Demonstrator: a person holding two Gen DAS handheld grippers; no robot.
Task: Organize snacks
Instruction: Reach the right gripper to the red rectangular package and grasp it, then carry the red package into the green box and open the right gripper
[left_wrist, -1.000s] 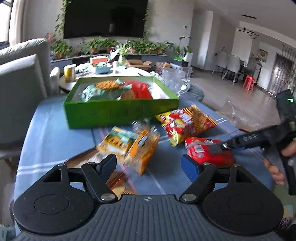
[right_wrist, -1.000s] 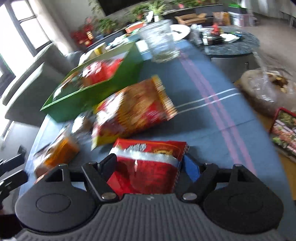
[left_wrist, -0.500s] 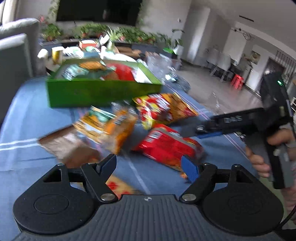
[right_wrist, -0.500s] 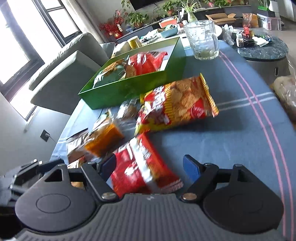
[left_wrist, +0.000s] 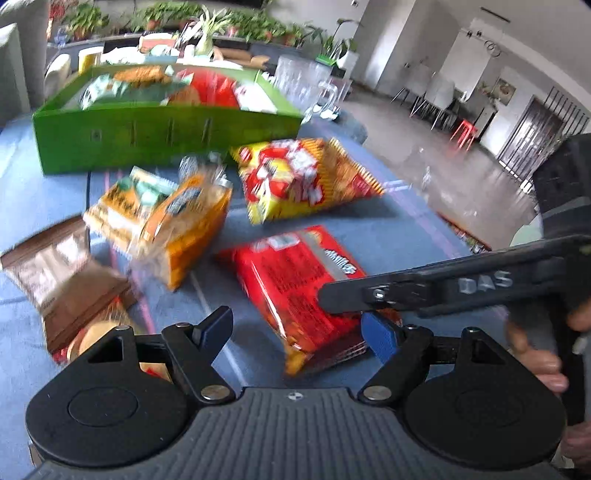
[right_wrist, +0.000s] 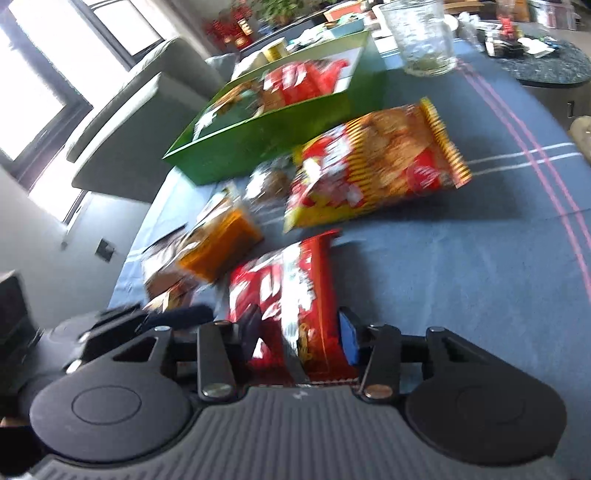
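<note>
Flat red foil snack packet (right_wrist: 291, 295), lying on the blue striped tablecloth (right_wrist: 461, 266) at the near edge of the snack cluster, its near end pinched between the blue pads of the right gripper (right_wrist: 295, 339); the jaws have closed onto the packet's sides and the wrapper bulges between them. In the left wrist view the same packet (left_wrist: 295, 284) lies between the spread jaws of the left gripper (left_wrist: 295, 328), which hold nothing. Farther off lie a yellow-and-red crimped chip bag (right_wrist: 376, 166), an orange clear-wrapped packet (right_wrist: 221, 247) to its left, and a brown pouch (left_wrist: 62, 280) at the near left. Beyond them stands the green open cardboard box (right_wrist: 266, 147), already holding several packets, with a clear glass mug (right_wrist: 421, 37) at its far right corner.

Risks, as judged: the grip sits on one end only, so the slick foil may slide out or the packet may swing and droop when lifted. The box wall is tall, and a low carry could catch it. The two grippers work close together over one packet and could collide.
</note>
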